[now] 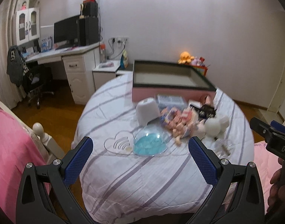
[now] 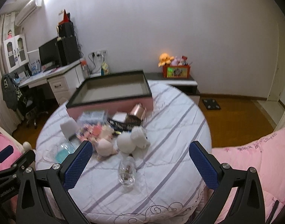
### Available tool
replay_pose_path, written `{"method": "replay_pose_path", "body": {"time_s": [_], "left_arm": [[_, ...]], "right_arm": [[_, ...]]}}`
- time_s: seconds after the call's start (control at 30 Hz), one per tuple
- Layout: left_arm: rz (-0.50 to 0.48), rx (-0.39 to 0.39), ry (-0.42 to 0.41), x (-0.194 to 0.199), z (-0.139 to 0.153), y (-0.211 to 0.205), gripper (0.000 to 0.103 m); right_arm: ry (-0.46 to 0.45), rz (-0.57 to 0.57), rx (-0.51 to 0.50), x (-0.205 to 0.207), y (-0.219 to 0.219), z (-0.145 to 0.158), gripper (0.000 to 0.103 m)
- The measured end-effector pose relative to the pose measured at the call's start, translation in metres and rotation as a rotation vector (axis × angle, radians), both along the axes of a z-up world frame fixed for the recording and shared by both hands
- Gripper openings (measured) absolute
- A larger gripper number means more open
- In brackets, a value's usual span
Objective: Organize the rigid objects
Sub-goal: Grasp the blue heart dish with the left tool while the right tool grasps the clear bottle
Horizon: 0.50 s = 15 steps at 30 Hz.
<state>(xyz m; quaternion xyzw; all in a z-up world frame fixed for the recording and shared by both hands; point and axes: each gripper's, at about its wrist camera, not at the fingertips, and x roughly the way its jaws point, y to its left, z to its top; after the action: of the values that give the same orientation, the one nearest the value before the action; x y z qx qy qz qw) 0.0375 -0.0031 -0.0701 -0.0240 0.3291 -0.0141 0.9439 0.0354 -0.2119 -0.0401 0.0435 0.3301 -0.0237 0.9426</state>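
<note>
A pile of small objects lies on a round table with a striped white cloth (image 1: 142, 177). In the left wrist view I see a clear heart-shaped dish (image 1: 119, 143), a clear dome with blue filling (image 1: 149, 142), a white cup-like object (image 1: 147, 111), colourful boxes (image 1: 172, 115) and a white plush (image 1: 216, 126). A large pink box with a dark rim (image 1: 170, 80) stands behind. In the right wrist view a clear glass bottle (image 2: 127, 171) lies nearest, with a white plush (image 2: 133, 140), a pink plush (image 2: 105, 146) and a copper cup (image 2: 137, 112). My left gripper (image 1: 140, 149) and right gripper (image 2: 141, 153) are open and empty above the table's near edge.
A white desk (image 1: 71, 54) with a monitor and an office chair (image 1: 35, 82) stands at the left. A low cabinet (image 2: 179, 82) carries a red box and an orange plush. Pink bedding (image 2: 254, 158) lies at the right, more (image 1: 11, 149) at the left. The floor is wood.
</note>
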Motion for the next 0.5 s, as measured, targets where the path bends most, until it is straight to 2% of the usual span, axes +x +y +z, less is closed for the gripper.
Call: {"method": "replay_pose_path", "body": {"time_s": [0.33,0.5], "left_arm": [[-0.001,0.013,0.109,0.032,-0.042,-0.001,0.103],[-0.011,0.026,0.145,0.048,-0.054,-0.006,0.103]], "right_arm": [[0.159,0.072,-0.007,0.023,0.008,-0.056,0.103],[0.200,0.074,0.005,0.031,0.007,-0.073,0.103]]}}
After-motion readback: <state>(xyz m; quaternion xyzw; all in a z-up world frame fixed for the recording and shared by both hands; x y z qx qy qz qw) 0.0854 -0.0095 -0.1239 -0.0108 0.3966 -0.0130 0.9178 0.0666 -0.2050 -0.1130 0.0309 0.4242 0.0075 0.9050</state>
